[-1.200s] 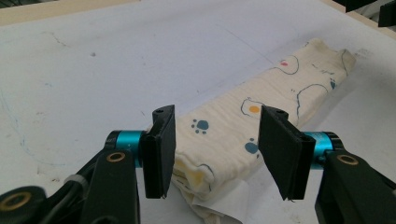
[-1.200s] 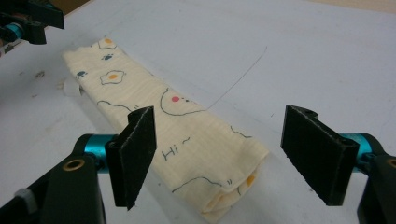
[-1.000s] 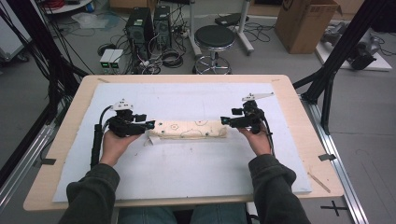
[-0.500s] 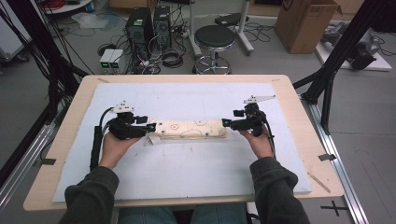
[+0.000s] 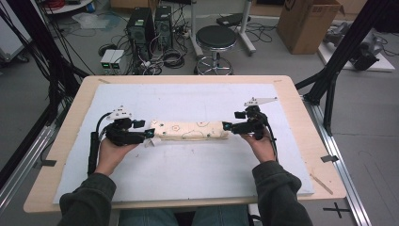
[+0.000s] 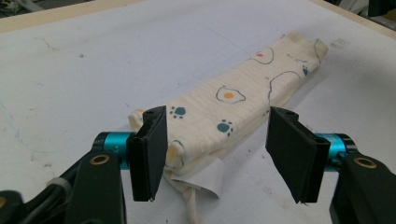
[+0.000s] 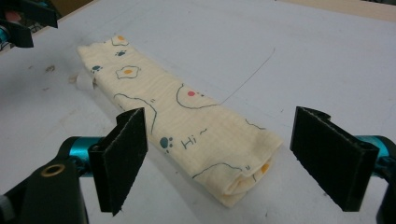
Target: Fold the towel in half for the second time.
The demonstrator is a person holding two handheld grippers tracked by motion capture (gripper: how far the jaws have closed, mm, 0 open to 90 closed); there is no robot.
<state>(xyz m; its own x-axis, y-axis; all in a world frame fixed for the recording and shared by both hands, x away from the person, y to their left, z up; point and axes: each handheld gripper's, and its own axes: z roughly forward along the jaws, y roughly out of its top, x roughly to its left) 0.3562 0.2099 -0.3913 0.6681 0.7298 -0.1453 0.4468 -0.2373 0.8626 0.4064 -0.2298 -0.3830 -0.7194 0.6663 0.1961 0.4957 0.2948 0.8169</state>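
Folded cloth (image 5: 190, 130), cream with paw and fried-egg prints, lies flat on the white sheet (image 5: 188, 165) of the counter (image 5: 291, 94), stretched lengthwise between the two grippers. Left gripper (image 5: 147, 135) stands at the cloth's one short end: in the left gripper view its jaws are spread, having just been opening, with the cloth (image 6: 224, 119) end and a white label (image 6: 205, 179) lying between them; the one pad stands right at the cloth's edge without gripping it, the other is well clear. Right gripper (image 5: 227, 126) stands at the opposite end: in the right gripper view its jaws are likewise spread, having just been opening, the cloth (image 7: 187, 126) end between and untouched. Beyond the counter, a round stool (image 5: 215, 37) stands on the floor.
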